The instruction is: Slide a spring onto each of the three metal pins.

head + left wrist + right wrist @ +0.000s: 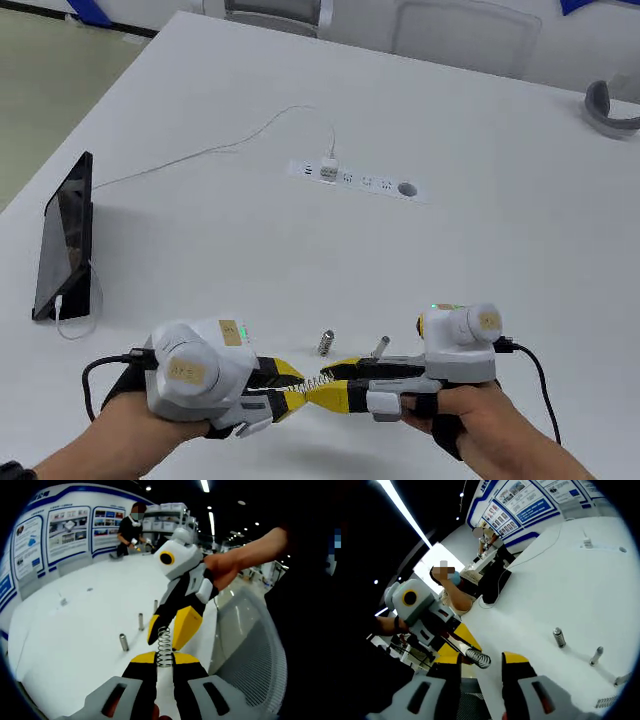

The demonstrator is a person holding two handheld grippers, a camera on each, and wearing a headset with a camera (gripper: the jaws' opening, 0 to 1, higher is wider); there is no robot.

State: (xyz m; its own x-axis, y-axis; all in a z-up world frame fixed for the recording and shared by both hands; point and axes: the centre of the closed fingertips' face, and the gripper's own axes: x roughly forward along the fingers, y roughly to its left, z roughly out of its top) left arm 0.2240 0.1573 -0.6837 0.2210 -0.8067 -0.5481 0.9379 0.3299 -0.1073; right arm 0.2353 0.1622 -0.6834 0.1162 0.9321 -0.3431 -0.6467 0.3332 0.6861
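Note:
A small steel spring (315, 383) hangs level above the white table (480, 250), between the two grippers' tips. My left gripper (297, 385) is shut on one end of the spring (163, 647). My right gripper (335, 380) faces it, open, with the spring's free end (478, 658) between its yellow jaws. Behind them a pin wearing a spring (326, 342) stands on the table, with a bare pin (381, 346) to its right. The right gripper view adds a third pin (620, 680) and a loose spring (602, 701) lying near it.
A tablet on a stand (65, 235) sits at the left edge, its cable beside it. A white power strip (360, 180) with a plug and a thin cord lies mid-table. A grey curved object (608, 110) rests far right. Chairs line the far side.

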